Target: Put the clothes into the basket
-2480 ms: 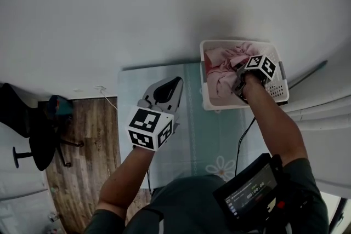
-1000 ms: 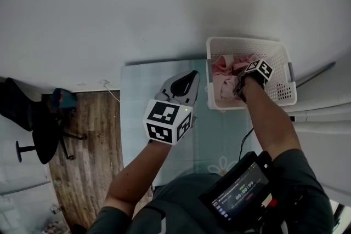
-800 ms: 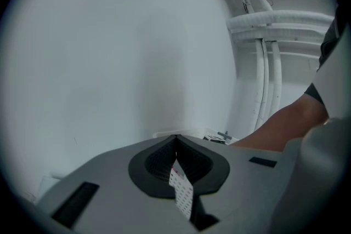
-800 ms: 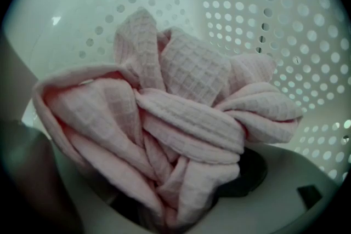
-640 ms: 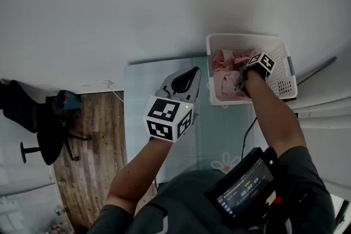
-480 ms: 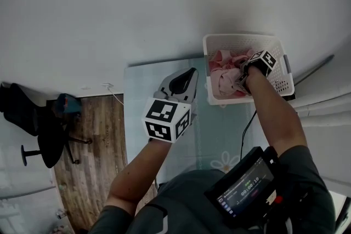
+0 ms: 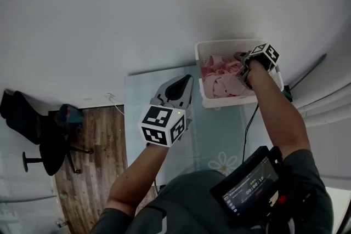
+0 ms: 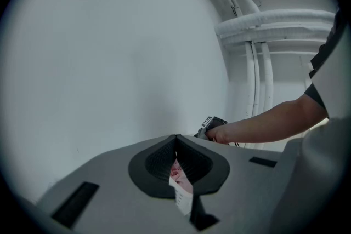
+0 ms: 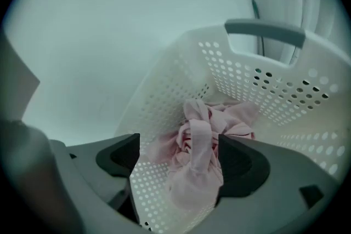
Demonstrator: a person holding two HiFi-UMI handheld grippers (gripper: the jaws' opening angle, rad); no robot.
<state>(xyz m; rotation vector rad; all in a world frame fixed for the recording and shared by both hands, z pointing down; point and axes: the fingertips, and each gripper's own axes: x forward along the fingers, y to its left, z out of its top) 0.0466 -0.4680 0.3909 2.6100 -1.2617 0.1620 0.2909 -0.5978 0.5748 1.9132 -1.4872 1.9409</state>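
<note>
A white perforated basket (image 7: 204, 100) stands at the far right of the pale table. A heap of pink clothes (image 7: 220, 80) lies inside it. My right gripper (image 7: 241, 61) hovers over the basket's far right part. In the right gripper view its jaws (image 9: 178, 160) stand wide open above the pink clothes (image 9: 198, 148), which rest on the basket (image 9: 258, 82) floor, a knotted fold showing between the jaws. My left gripper (image 7: 185, 83) hangs over the table just left of the basket. Its jaws (image 8: 176, 140) meet at the tips with nothing held.
The pale teal table (image 7: 143, 97) has a flower print near its front. A black cable (image 7: 244, 130) runs off its right side. A black office chair (image 7: 37, 137) stands on the wooden floor at left. A screen device (image 7: 253, 184) hangs on the person's chest. A white wall lies behind.
My right gripper has lifted from the middle of the basket toward its far right rim, leaving the pink clothes lying inside. The left gripper has stayed beside the basket.
</note>
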